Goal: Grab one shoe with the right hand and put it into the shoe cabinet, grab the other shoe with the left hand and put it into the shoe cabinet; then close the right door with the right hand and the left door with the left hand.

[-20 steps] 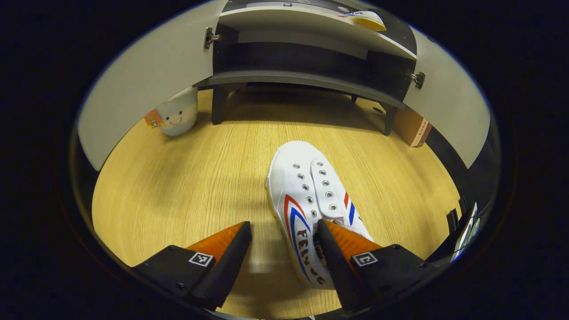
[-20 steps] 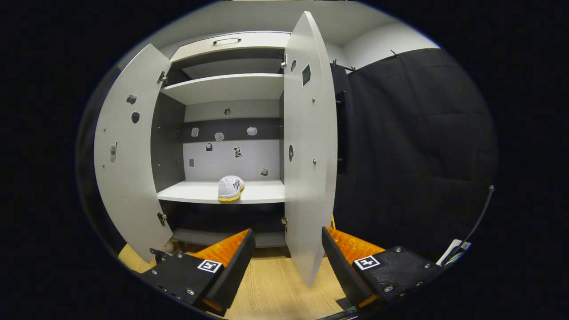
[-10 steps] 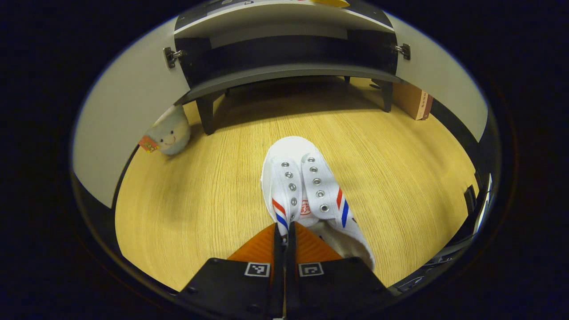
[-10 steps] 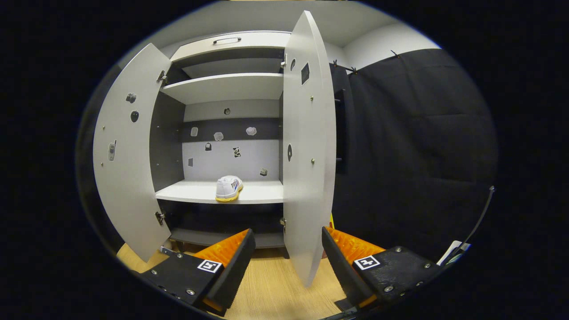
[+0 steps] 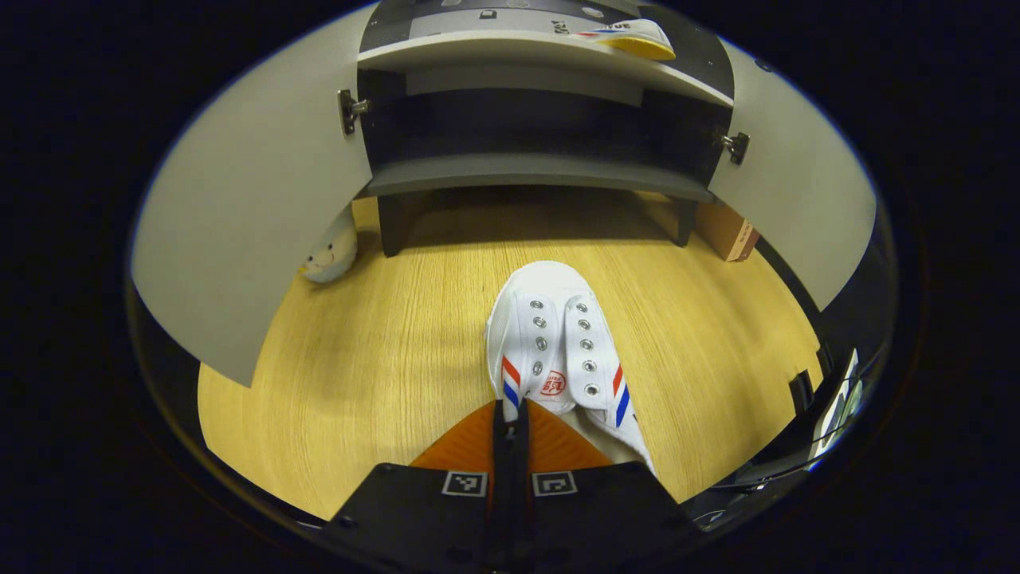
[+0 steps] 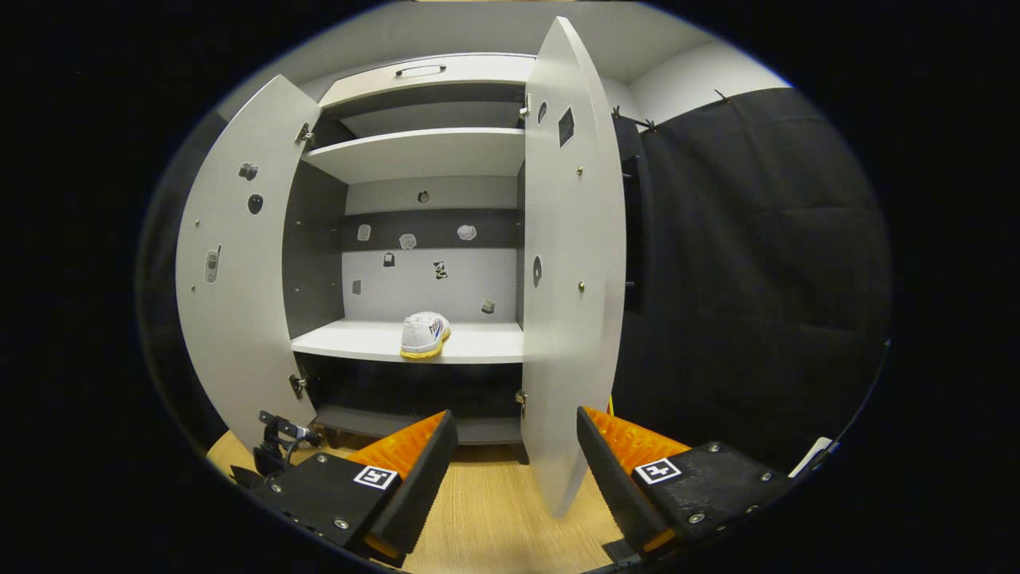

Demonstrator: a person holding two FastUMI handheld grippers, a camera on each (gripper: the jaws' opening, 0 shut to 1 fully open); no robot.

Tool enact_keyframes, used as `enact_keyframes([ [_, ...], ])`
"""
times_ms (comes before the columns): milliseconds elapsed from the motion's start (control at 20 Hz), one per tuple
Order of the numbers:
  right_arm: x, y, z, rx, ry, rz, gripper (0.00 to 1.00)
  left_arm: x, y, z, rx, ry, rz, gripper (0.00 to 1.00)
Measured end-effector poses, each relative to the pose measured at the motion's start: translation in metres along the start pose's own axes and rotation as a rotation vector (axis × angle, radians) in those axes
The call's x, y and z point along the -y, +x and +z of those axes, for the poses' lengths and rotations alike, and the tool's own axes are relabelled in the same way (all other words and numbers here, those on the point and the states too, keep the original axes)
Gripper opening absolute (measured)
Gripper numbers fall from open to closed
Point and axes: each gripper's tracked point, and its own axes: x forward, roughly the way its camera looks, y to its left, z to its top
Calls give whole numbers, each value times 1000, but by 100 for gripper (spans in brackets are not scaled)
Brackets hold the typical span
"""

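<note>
Gripping state, left: left gripper [image 5: 510, 414] has its ridged fingers pressed together on the inner side wall of the white shoe [image 5: 558, 343], at the collar edge.
Shoe in hand: canvas upper, metal eyelets, no laces, red and blue side stripes; toe points to the cabinet; its heel is cut off behind the gripper (whether the sole touches the floor cannot be told).
Floor: pale wood-grain floor [image 5: 358, 359].
Right gripper: right gripper [image 6: 510, 454] stands wide apart, holding nothing, with the right door [image 6: 570, 263] edge-on between its fingers, farther off.
Second shoe: second shoe [image 6: 424, 335], white with a yellow sole, sits on the middle shelf [image 6: 358, 344].
Cabinet: shoe cabinet [image 6: 422, 151], flat matte panels, both doors open; left door [image 6: 239, 263] carries small stickers, too small to make out.
Partly hidden: plush toy [image 5: 331, 255] behind the left door.
</note>
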Motion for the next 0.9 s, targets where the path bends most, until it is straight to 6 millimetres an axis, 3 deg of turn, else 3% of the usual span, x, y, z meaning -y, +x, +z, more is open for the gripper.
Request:
enact_keyframes([
  [300, -11, -4, 3, 27, -29, 44, 92, 7, -57, 72, 106, -27, -53, 7],
  [450, -12, -2, 6, 31, -13, 56, 93, 12, -86, 117, 164, -37, -62, 7],
  [750, -10, 2, 16, 62, -31, 52, 93, 1, -123, 212, 301, -72, -41, 6],
  [900, -16, 5, 19, 70, -32, 62, 92, -6, -140, 248, 351, -74, -34, 6],
])
